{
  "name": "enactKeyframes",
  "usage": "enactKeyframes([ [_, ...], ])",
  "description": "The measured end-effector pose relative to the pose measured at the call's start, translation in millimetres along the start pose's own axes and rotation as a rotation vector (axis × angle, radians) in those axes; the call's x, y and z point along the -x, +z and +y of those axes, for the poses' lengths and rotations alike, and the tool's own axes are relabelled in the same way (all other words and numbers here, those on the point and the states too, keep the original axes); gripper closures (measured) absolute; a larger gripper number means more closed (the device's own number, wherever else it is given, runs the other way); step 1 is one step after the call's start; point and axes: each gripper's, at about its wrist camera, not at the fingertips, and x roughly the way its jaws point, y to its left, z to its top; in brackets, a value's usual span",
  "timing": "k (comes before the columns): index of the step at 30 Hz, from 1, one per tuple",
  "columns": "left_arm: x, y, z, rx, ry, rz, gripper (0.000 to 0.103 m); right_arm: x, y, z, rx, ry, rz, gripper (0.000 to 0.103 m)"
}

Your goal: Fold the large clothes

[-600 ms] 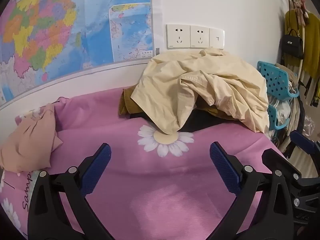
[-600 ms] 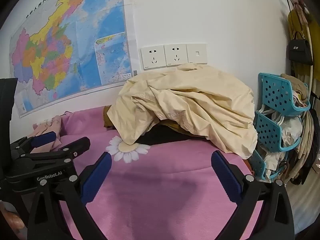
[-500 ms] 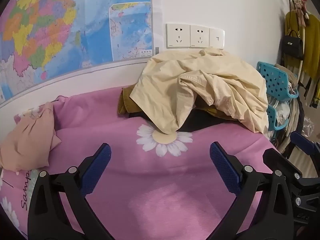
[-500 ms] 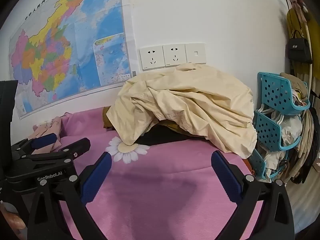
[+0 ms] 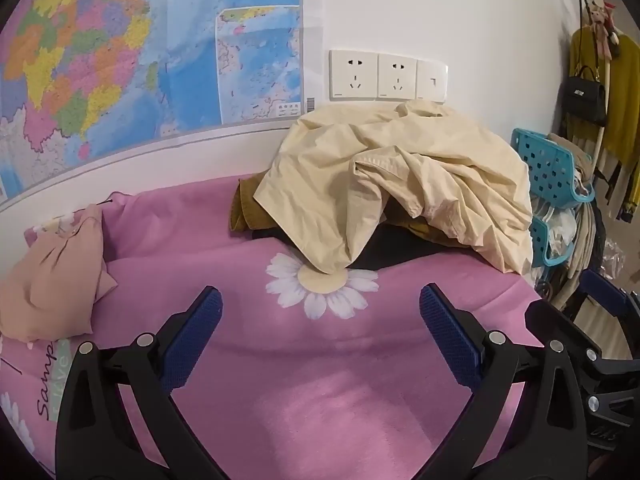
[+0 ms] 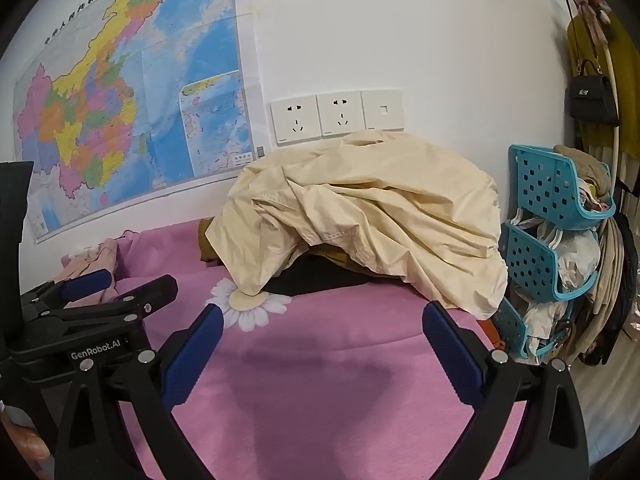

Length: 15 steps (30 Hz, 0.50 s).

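A crumpled cream garment [image 5: 400,184] [image 6: 372,216] lies heaped over darker clothes, one mustard [image 5: 248,212] and one black [image 5: 384,248], at the back of a pink bedspread [image 5: 320,380] [image 6: 320,380] against the wall. My left gripper [image 5: 320,300] hovers open above the bedspread, well short of the heap, with nothing between its blue pads. My right gripper [image 6: 320,320] is open too and empty, nearer the heap's right side. In the right wrist view the left gripper [image 6: 116,284] shows at the left edge.
A folded peach cloth [image 5: 52,280] rests at the bed's left end. Blue plastic baskets [image 6: 556,216] stuffed with items stand right of the bed, beside hanging clothes and a black handbag [image 6: 592,100]. A wall map [image 6: 132,112] and sockets [image 5: 384,76] are behind.
Both views have shifted very slightly; the heap sits a touch lower and closer in the right wrist view. Both grippers stay wide open and nothing has been touched.
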Motion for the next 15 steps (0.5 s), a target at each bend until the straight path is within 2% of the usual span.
enactKeyframes([
  [15,-1.8,5.7,-1.4,0.002,-0.005,0.006,0.005,-3.0,2.3,-0.5,0.002,0.001,0.001,0.006],
])
